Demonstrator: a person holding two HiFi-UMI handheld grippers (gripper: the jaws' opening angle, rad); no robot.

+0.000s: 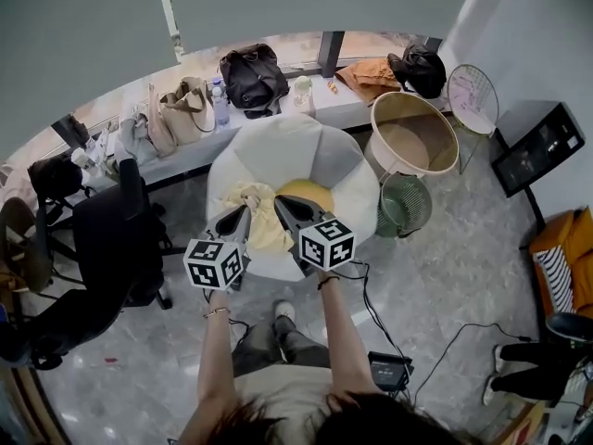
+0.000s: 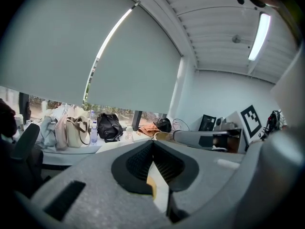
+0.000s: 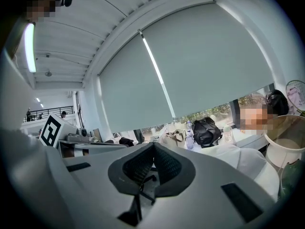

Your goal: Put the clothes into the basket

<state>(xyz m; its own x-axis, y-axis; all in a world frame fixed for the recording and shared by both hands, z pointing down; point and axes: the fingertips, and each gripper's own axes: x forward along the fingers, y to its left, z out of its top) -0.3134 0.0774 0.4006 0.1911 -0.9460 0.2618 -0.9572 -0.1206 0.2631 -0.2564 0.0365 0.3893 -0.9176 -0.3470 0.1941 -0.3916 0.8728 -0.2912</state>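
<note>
Right now I see the crumpled pale yellow cloth (image 1: 267, 222) lying on the white padded beanbag seat (image 1: 347, 170), at the tips of my left gripper (image 1: 245, 211) and right gripper (image 1: 279, 202), both with jaws pressed together, empty. The round cream basket (image 1: 412, 168) stands right of the seat, with a green wire bin (image 1: 405, 204) between.

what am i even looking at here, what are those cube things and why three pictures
A person holds a gripper in each hand; the patterned cubes are part of them. The head view looks down from the person's head; the other two cameras ride on the grippers, looking along their jaws. The left gripper and right gripper are both shut, nothing visibly gripped, above yellow and cream clothes on a white beanbag. The round basket stands beside it.
</note>
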